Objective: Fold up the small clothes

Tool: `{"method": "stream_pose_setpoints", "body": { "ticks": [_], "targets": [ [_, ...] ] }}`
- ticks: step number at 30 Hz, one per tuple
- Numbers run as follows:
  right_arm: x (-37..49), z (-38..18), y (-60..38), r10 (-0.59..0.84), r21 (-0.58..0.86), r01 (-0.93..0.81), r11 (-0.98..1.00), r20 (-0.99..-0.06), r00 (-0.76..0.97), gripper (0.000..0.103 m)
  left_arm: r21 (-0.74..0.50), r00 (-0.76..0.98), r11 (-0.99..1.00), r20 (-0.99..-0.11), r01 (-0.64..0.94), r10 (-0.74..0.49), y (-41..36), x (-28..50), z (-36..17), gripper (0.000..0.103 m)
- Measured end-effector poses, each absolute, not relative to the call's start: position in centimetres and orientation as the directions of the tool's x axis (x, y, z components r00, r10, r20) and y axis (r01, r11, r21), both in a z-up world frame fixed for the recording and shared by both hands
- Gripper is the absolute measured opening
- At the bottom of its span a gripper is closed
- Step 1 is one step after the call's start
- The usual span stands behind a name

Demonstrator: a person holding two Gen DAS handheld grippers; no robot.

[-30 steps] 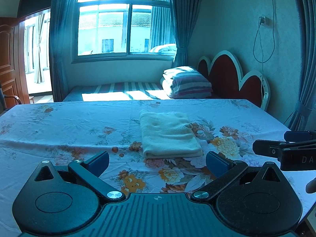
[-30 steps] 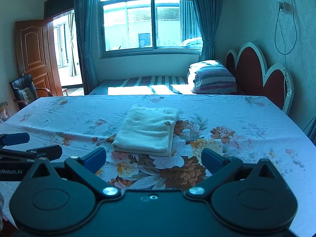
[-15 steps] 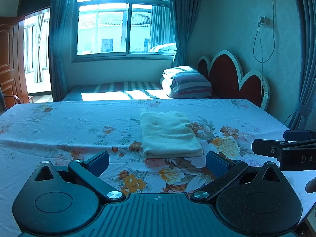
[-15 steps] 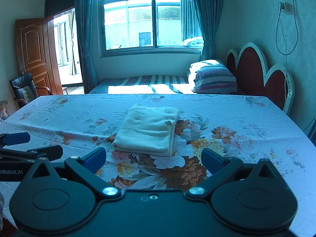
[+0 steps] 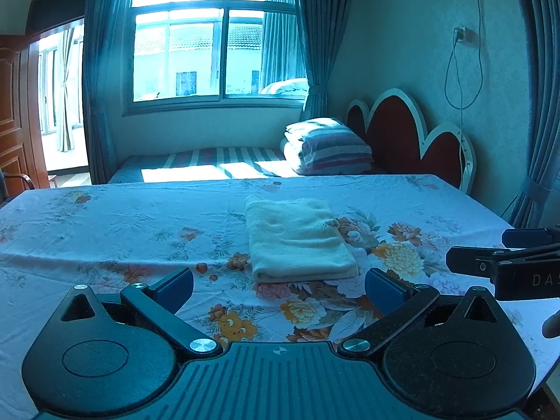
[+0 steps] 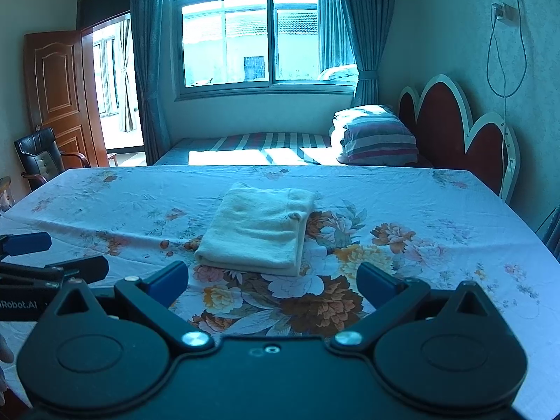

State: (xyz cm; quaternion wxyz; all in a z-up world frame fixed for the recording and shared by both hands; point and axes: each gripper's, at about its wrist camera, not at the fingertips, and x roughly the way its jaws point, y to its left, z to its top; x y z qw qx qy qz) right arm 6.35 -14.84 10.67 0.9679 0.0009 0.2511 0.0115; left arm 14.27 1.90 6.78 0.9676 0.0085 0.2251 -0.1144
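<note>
A cream garment (image 5: 297, 238) lies folded into a neat rectangle on the floral sheet (image 5: 105, 224); it also shows in the right wrist view (image 6: 259, 227). My left gripper (image 5: 280, 285) is open and empty, held just short of the garment's near edge. My right gripper (image 6: 273, 280) is open and empty too, also just short of that edge. Each gripper shows at the side of the other's view: the right gripper (image 5: 504, 262) and the left gripper (image 6: 42, 262).
The floral sheet (image 6: 420, 210) covers a wide flat surface. Beyond it stand a striped bed (image 5: 210, 161) with a folded striped quilt (image 5: 329, 147) and a red headboard (image 5: 409, 140). A black chair (image 6: 38, 157) and a wooden door (image 6: 59, 87) are at far left.
</note>
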Motion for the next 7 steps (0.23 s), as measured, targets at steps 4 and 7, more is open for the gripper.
{"method": "stream_pose_setpoints", "body": {
  "ticks": [4,7],
  "targets": [
    [6.38,10.52,-14.96,0.02,0.002,-0.021,1.0,-0.489,0.872,0.103,-0.036,0.872,0.973,-0.437,0.226,-0.219,1.82,14.22,6.82,0.103],
    [6.35,10.43,-15.09,0.018,0.0,-0.021,1.0,-0.492,0.87,0.103,-0.033,0.871,0.974,-0.44,0.226,-0.217,1.67,14.15,6.86,0.103]
  ]
}}
